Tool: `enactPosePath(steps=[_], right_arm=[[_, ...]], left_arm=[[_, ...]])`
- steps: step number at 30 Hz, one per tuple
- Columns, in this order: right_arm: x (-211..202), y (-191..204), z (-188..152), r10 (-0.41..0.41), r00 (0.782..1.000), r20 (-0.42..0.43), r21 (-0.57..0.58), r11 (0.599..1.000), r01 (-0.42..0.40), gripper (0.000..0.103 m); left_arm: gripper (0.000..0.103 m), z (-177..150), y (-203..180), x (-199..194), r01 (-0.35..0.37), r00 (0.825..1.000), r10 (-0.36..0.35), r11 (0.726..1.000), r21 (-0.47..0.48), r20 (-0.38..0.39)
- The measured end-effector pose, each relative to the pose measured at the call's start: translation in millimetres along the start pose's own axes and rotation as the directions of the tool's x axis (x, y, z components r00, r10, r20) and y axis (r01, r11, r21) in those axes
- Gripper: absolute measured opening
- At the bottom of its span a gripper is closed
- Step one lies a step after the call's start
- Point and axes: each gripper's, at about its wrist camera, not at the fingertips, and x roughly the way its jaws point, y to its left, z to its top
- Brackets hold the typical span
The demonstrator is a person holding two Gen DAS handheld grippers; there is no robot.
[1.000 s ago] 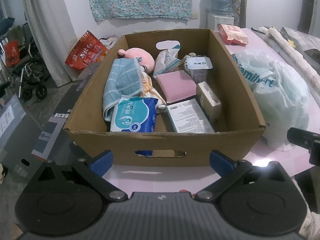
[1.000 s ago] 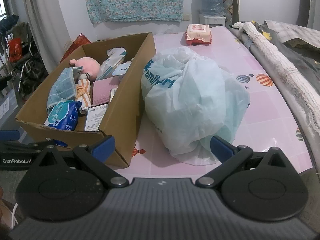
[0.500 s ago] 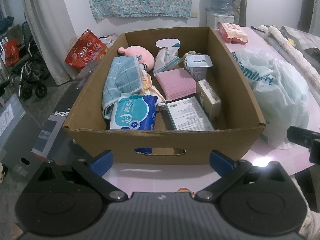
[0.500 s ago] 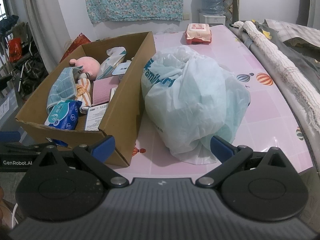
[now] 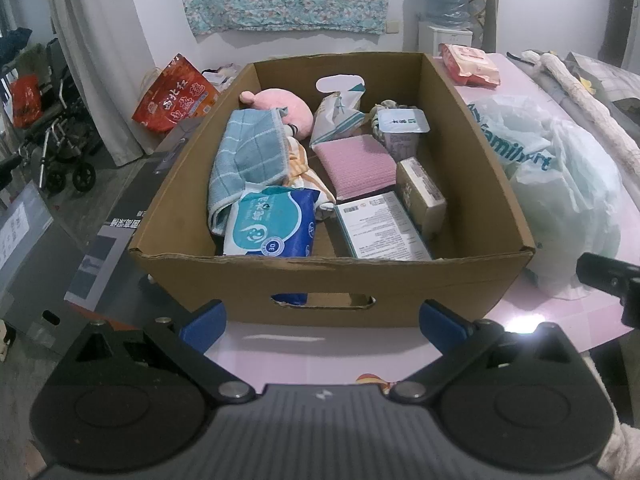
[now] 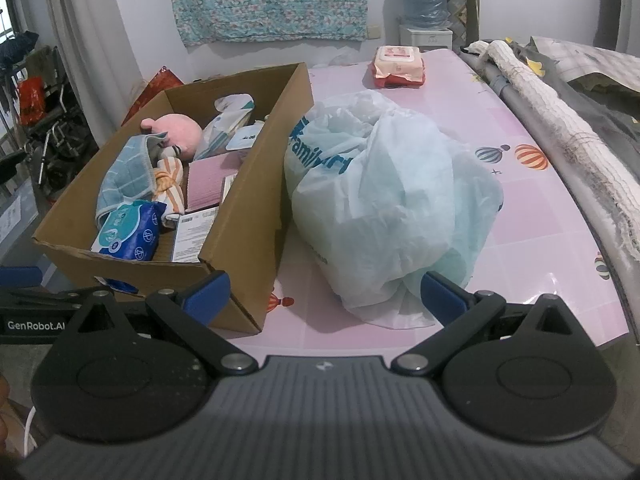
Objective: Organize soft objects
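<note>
An open cardboard box [image 5: 328,280] [image 6: 248,216] stands on the pink table. It holds a pink plush toy [image 5: 286,110], a blue checked towel [image 5: 250,152], a pink cloth [image 5: 356,164], a blue wet-wipes pack [image 5: 270,228], a tissue pack [image 5: 338,116], a cup and some small cartons. A pale plastic bag [image 6: 388,196] lies right of the box. My left gripper [image 5: 322,316] is open and empty in front of the box. My right gripper [image 6: 326,292] is open and empty in front of the bag.
A pink wipes pack [image 6: 398,62] lies at the table's far end. A rolled white cloth [image 6: 560,120] and bedding run along the right edge. A red bag [image 5: 176,92], flat boxes and a stroller [image 5: 52,140] are on the floor to the left.
The left gripper has drawn slightly nearer to the box and risen a little. The right gripper has barely moved.
</note>
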Motion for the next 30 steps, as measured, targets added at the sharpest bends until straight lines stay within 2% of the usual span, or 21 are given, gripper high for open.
enactPosePath(steps=[30], right_arm=[[2.8, 0.4, -0.7, 0.014, 1.0, -0.01, -0.003, 1.0, -0.014, 0.102]], left_arm=[[0.103, -0.5, 0.8, -0.1, -0.004, 1.0, 0.004, 1.0, 0.001, -0.003]])
